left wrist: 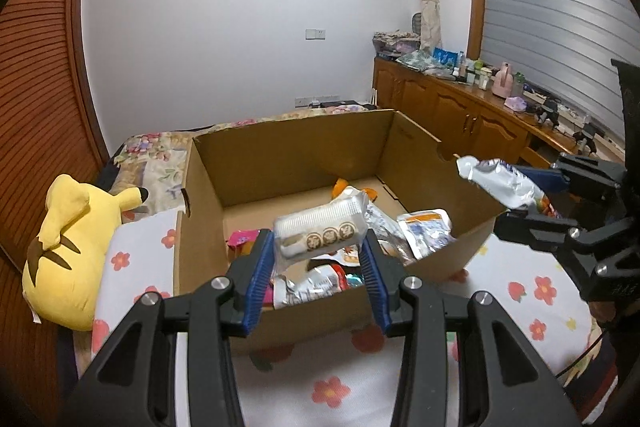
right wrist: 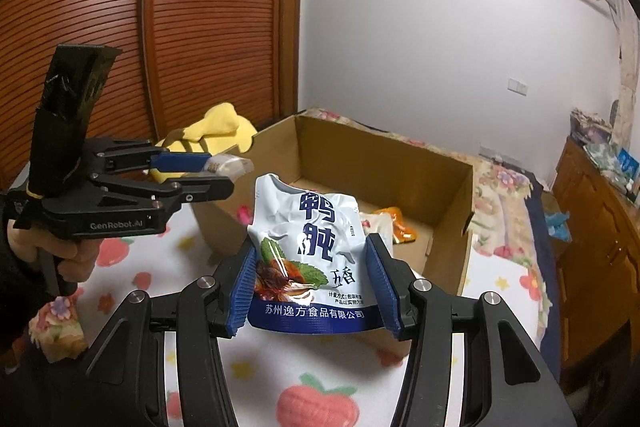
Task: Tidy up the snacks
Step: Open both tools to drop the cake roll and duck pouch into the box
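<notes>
Holding now: you have a snack in each claw, both raised above the cardboard box (left wrist: 304, 163) on the flowered bedspread (left wrist: 336, 379).
Left claw: your left gripper (left wrist: 320, 247) is clamped on a white ribbed snack pack (left wrist: 320, 233), pads on its two short ends so it hangs level over the box's near half.
Right claw: your right gripper (right wrist: 316, 291) pinches a white-and-blue pouch (right wrist: 308, 251) by its lower sides, top edge free and upright.
Why so: side grips leave the undersides clear, which should suit setting each down flat.
Box contents: loose foil packets (left wrist: 424, 231) crowd the near right; the far floor looks bare.
Edges: the near wall stands just under both loads; lift over it.
Open room: the yellow plush toy (left wrist: 68, 251) lies left of the box, bedspread free on the right.
</notes>
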